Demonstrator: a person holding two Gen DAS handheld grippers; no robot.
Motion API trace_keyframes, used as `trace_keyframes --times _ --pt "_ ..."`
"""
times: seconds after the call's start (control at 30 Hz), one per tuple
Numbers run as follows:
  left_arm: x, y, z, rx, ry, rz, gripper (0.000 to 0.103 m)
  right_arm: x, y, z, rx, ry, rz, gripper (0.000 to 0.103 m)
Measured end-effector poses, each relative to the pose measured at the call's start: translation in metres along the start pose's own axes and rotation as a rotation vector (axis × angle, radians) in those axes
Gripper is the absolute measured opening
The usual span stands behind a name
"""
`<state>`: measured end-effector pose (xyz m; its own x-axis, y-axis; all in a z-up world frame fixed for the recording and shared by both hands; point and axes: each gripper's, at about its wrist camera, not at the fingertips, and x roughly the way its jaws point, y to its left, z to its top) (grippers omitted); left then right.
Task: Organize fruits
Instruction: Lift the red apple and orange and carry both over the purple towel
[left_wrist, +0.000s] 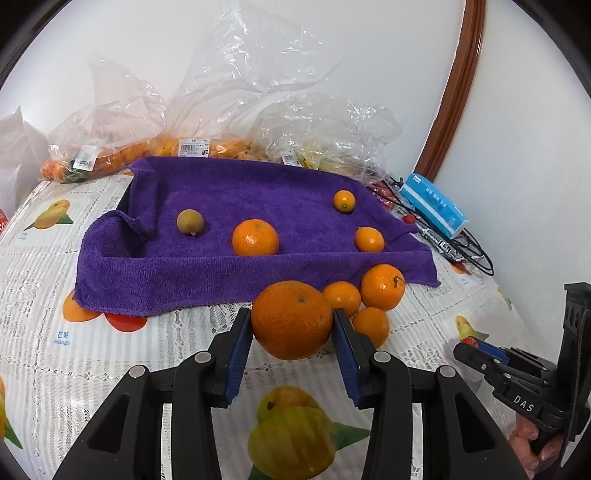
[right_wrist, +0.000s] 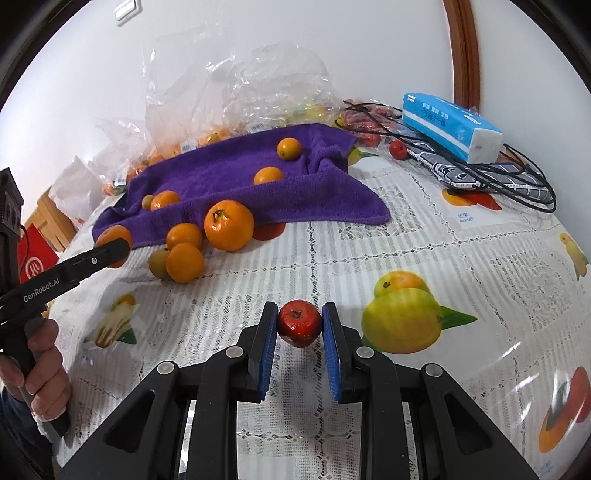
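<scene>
My left tongs (left_wrist: 291, 325) are clamped on a big orange (left_wrist: 291, 319), both blue pads pressed to its sides, and it hangs just in front of the purple towel (left_wrist: 221, 273). My right tongs (right_wrist: 299, 325) are closed tight on a small red fruit (right_wrist: 298, 323), lifted off the tabletop (right_wrist: 406, 240) and well apart from the towel.

I judge the job to be somewhere in the middle. On the towel I already see four pieces: a brownish-green round fruit (left_wrist: 190, 221) at the left, a mandarin (left_wrist: 255, 238) in the middle, and two small orange fruits (left_wrist: 344, 201) towards the right. Loose citrus (left_wrist: 382, 286) is heaped at the towel's near edge, off the cloth. Behind it lie plastic bags (left_wrist: 110, 147) with more fruit inside, and another small red fruit (right_wrist: 398, 148) sits by the cables (right_wrist: 517, 173) and tissue pack (right_wrist: 450, 125). So both held fruits need placing, then the heap.
</scene>
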<state>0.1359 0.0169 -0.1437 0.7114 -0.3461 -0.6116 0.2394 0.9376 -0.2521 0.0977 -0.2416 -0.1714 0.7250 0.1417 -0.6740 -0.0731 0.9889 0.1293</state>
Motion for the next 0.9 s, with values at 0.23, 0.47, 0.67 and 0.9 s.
trace_keyframes --times 0.23,0.47,0.67,0.9 --pt "-0.006 0.003 0.002 -0.023 -0.022 -0.02 0.041 -0.007 0.001 0.003 0.037 -0.013 0.049 0.024" --pt "-0.016 0.005 0.004 -0.041 -0.052 -0.034 0.041 -0.027 0.015 0.029 0.046 -0.089 0.092 0.024" --pt "-0.025 0.013 0.008 -0.072 -0.088 0.002 0.041 -0.032 0.029 0.054 -0.005 -0.124 0.075 0.024" --pt "-0.025 0.022 0.028 -0.078 -0.081 0.072 0.041 -0.038 0.053 0.081 -0.093 -0.174 0.07 0.024"
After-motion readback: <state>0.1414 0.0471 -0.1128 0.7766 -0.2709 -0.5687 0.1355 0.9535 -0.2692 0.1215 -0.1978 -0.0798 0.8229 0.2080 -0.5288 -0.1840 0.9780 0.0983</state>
